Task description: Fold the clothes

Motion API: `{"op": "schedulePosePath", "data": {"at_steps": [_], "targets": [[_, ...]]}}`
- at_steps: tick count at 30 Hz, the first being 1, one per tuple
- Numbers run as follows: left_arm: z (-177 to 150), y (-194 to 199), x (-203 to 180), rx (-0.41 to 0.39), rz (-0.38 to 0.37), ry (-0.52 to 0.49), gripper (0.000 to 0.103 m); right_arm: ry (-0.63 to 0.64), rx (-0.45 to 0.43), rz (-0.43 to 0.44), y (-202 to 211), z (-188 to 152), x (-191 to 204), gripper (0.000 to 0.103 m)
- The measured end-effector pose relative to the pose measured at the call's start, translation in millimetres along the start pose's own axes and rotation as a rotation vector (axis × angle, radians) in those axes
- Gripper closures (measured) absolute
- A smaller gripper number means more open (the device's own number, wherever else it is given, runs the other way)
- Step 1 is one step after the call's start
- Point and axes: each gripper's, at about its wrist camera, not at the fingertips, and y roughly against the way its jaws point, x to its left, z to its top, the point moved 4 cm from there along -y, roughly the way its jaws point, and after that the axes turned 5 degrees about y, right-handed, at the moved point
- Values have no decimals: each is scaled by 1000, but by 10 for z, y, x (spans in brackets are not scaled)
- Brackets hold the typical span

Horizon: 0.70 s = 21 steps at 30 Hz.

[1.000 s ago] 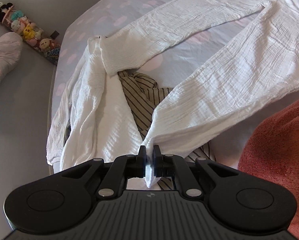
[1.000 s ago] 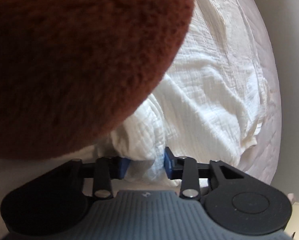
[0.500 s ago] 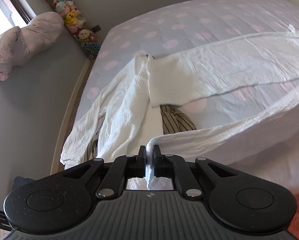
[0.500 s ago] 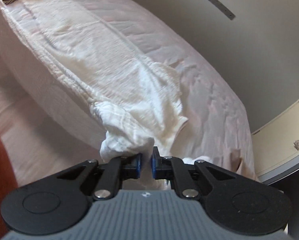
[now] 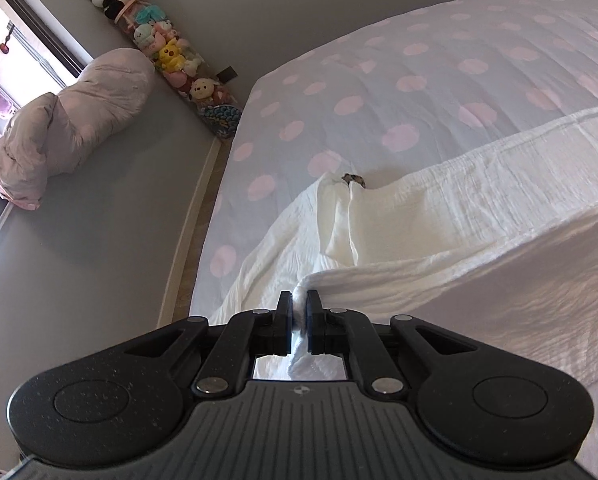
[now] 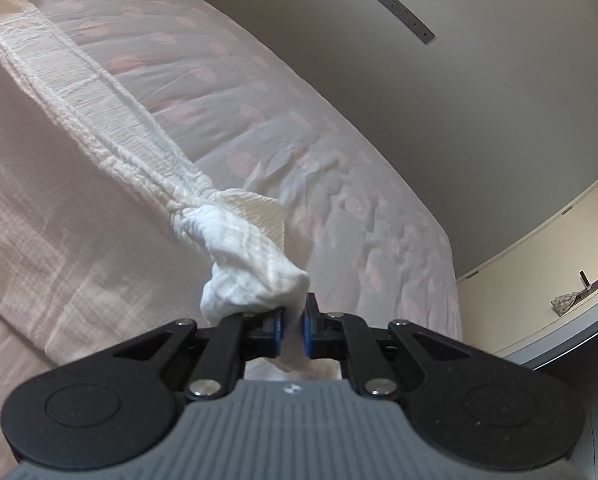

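We've got the left gripper [image 5: 298,312] pinched on one end of the white trousers [image 5: 479,208], right gripper [image 6: 292,326] clamped on bunched waistband. Cloth pulled taut btwn them, lifted over the spotted bed [image 5: 419,72], prob. to align halves for a fold.

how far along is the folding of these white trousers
Done: both grippers have hold of the white trousers. In hand: the left gripper and right gripper are shut on cloth, holding one edge up above the bed. Left: no finished fold shows; the garment must be laid down and folded.

Pink-dotted bed [image 5: 439,80] carries white garment [image 5: 479,200]; something dark, perhaps striped, beneath.
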Motion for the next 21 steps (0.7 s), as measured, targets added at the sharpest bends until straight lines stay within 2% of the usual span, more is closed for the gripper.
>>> {"op": "schedulePosePath", "data": {"at_steps": [5,12,18,21], "targets": [[474,-551,-196,24,30,-65,98,-13,43,-8,-584,293,-153,92],[902,-1424,-505,67,69,-103,98,-16,105,5,-1491,575,-105,92],[1036,-2021,-709,101,84,-115,99,17,170,33,-2071,579,65,92],[1002,-2246,-820,126,86,-123,99,26,188,46,-2246,555,129,92]]}}
